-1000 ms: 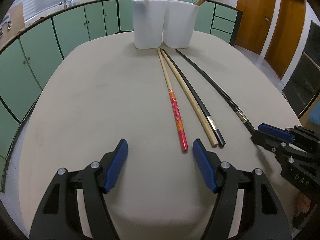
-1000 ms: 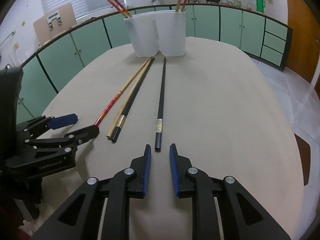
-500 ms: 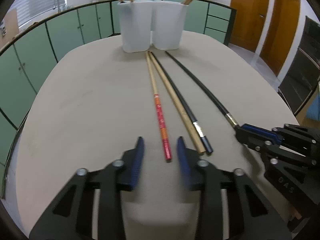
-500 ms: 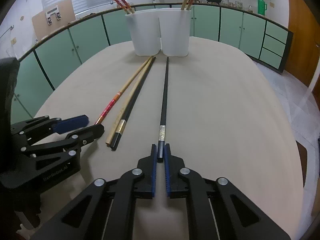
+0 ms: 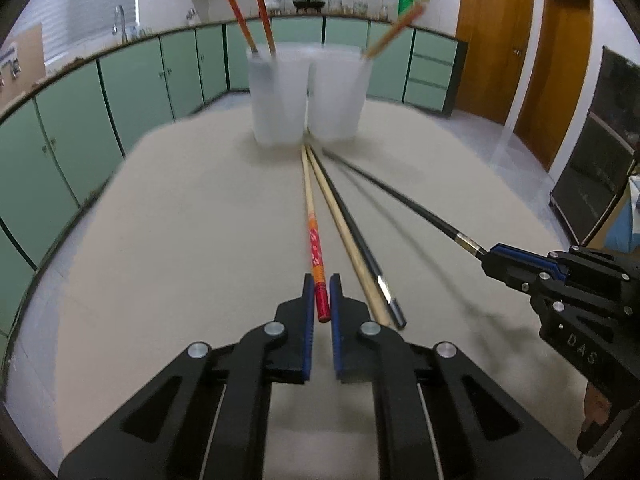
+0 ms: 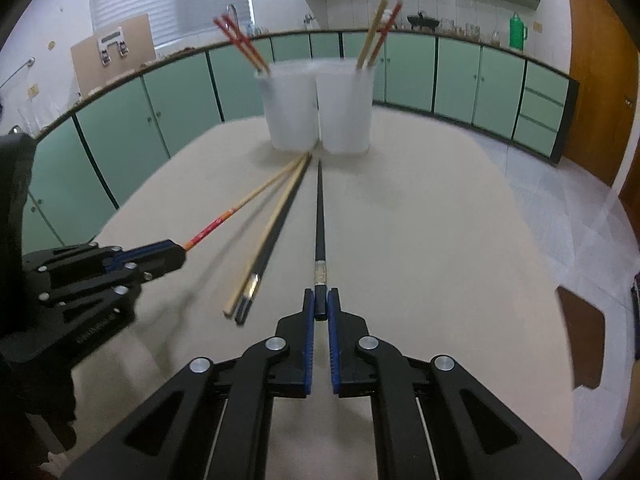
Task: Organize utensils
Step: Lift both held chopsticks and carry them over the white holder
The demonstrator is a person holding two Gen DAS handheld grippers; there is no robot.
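My left gripper (image 5: pixel 321 294) is shut on the thick end of a red-patterned wooden chopstick (image 5: pixel 313 236), which is lifted at my end while its tip points at the cups. My right gripper (image 6: pixel 320 306) is shut on the end of a black chopstick (image 6: pixel 320 216), also raised. A plain wooden chopstick (image 5: pixel 344 236) and a second black chopstick (image 5: pixel 362 248) lie side by side on the beige table (image 5: pixel 180 240). Two white cups (image 5: pixel 278 96) (image 5: pixel 340 94) stand together at the far end, each with chopsticks in it. In the right wrist view they are the cups (image 6: pixel 290 106) (image 6: pixel 346 106).
Green cabinets (image 5: pixel 132 84) curve around the table's far side. Wooden doors (image 5: pixel 492 36) stand at the right in the left wrist view. Each gripper shows in the other's view: the right gripper (image 5: pixel 490 258), the left gripper (image 6: pixel 182 254).
Both grippers closed, the left on the red chopstick and the right on the black one. Both then rose, lifting the near ends of those chopsticks off the table.
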